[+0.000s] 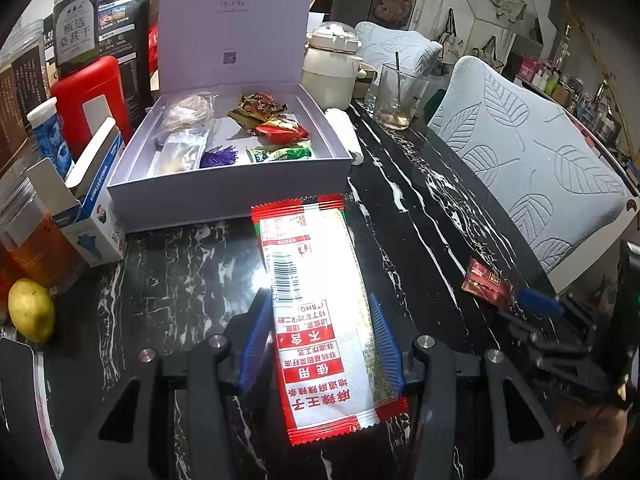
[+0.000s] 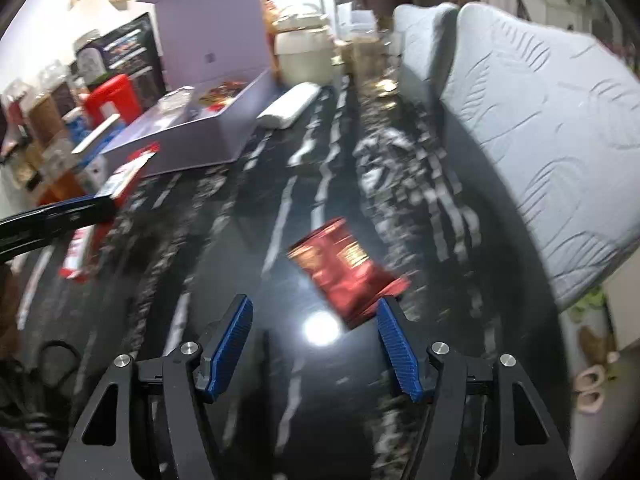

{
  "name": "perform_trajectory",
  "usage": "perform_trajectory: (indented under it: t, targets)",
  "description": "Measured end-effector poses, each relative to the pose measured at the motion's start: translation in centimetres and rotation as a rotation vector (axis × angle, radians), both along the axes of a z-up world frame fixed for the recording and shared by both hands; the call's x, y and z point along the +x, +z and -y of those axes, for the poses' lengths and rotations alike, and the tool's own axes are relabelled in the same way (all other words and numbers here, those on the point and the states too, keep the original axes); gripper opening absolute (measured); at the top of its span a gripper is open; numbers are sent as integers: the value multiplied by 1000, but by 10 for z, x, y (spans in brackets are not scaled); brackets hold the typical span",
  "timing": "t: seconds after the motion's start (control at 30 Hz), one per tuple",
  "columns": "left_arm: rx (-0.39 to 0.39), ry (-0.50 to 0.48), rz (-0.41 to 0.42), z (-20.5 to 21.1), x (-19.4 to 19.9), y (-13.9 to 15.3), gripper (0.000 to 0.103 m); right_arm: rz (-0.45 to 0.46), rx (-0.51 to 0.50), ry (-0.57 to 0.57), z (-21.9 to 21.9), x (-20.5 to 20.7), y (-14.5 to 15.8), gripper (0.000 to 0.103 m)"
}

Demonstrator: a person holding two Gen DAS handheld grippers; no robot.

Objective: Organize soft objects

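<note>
Packet being clamped by the left gripper, just before the box.
Right gripper is standing released near the sachet; the limp packet may be sagging and catching the box wall.

My left gripper has ribbed blue pads on matt black plastic arms with bright metal screw heads. The long snack packet between them is glossy plastic film, glaring white. The tabletop looks like polished black marble, mirror-smooth. The lilac box is matt card. The small red sachet is shiny foil. The chair cover is quilted cloth.
</note>
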State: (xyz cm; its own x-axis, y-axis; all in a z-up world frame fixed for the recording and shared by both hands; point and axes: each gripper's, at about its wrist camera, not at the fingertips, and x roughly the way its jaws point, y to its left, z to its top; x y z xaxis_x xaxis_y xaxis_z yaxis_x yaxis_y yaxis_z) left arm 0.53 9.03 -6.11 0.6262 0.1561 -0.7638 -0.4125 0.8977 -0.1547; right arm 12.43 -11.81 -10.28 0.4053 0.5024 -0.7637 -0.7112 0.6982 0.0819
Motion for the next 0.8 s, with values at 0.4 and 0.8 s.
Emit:
perform_trajectory:
  t: [0.4, 0.8]
  targets:
    - [-21, -36, -7, 8, 12, -4, 49, 41, -106, 129, -23, 31, -11, 43]
    - [-11, -20, -3, 6, 2, 0, 49, -11, -29, 73, -18, 16, -7, 27]
